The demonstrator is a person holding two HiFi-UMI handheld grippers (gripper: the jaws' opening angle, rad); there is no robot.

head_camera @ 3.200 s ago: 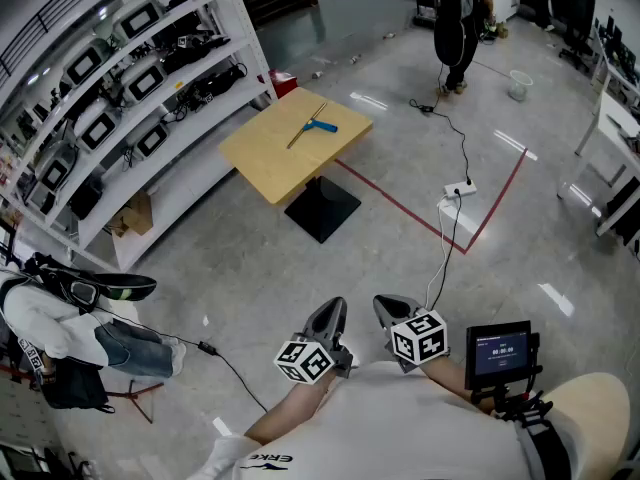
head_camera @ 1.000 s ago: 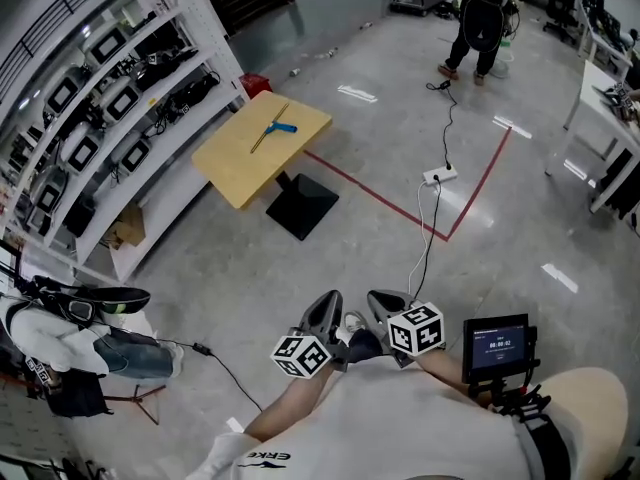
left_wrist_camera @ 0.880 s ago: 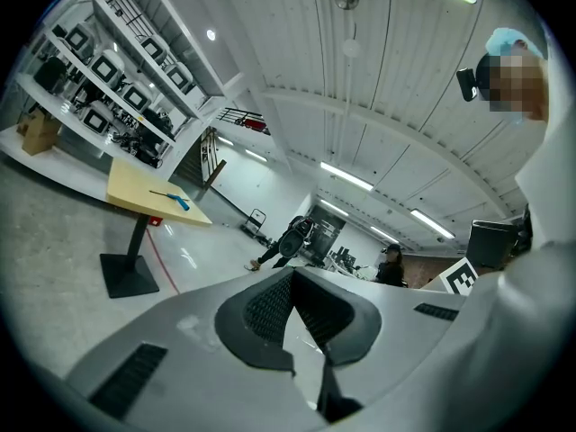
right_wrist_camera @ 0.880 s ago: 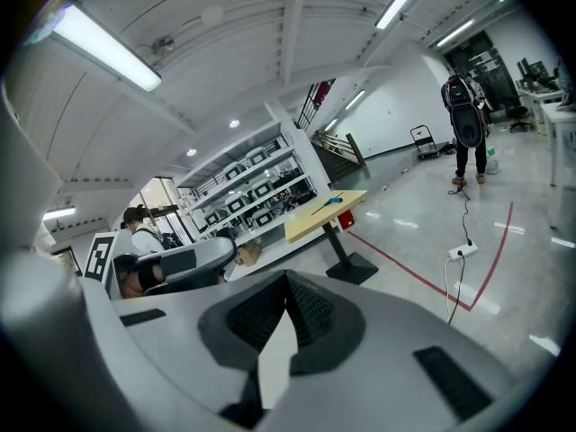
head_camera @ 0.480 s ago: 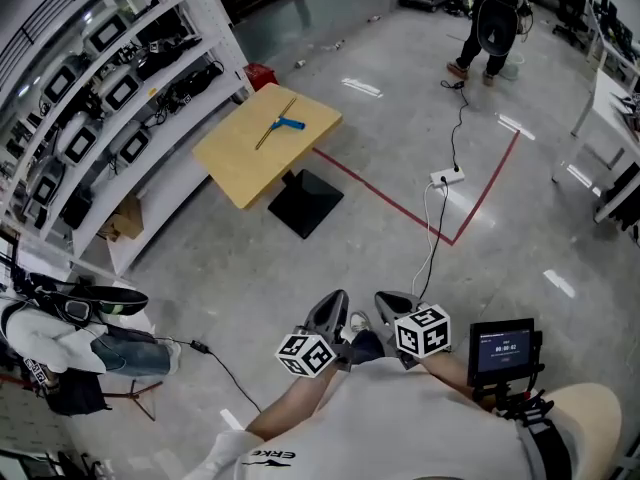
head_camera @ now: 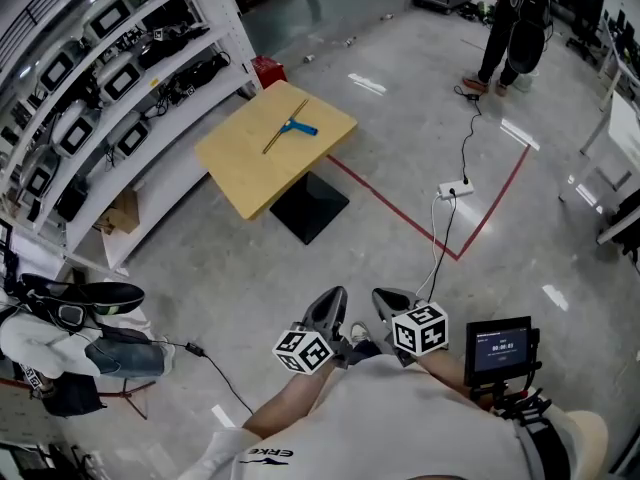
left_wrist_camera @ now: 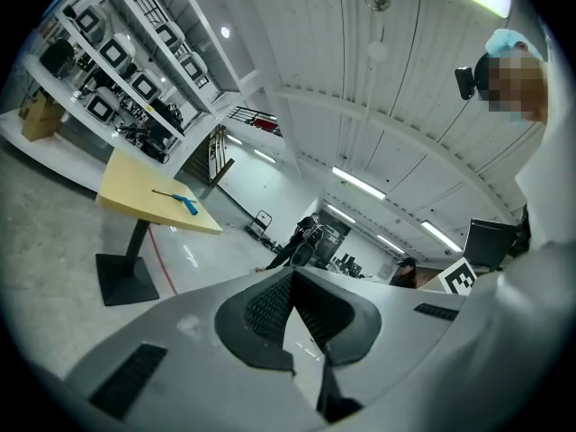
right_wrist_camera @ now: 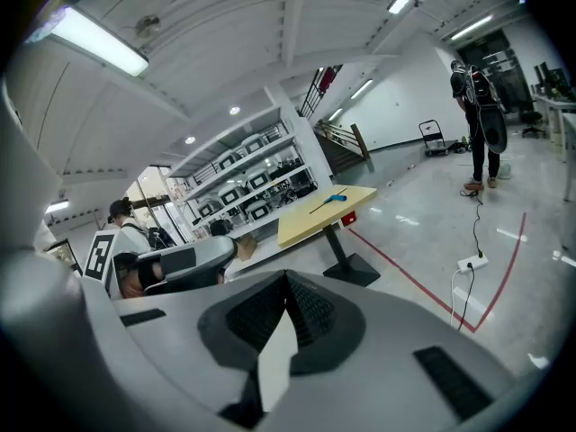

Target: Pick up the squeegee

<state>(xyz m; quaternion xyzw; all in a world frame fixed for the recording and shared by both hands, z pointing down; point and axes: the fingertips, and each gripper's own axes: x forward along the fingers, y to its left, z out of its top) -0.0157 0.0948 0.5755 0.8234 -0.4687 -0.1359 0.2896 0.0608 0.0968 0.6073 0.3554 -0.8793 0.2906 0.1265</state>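
The squeegee [head_camera: 292, 125] lay flat on the yellow table [head_camera: 250, 173] in the upper middle of the head view, well apart from me. I had the left gripper [head_camera: 328, 316] and right gripper [head_camera: 388, 308] tucked low by my chest, both with jaws pressed together on nothing. I judged there was no sense opening them until the table was within reach.

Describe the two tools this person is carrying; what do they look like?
Both the left gripper and the right gripper are smooth grey plastic shells that taper to two jaws, lined inside with dark ribbed pads. Each carries a white cube printed with black square markers. The person wears a white short-sleeved shirt.
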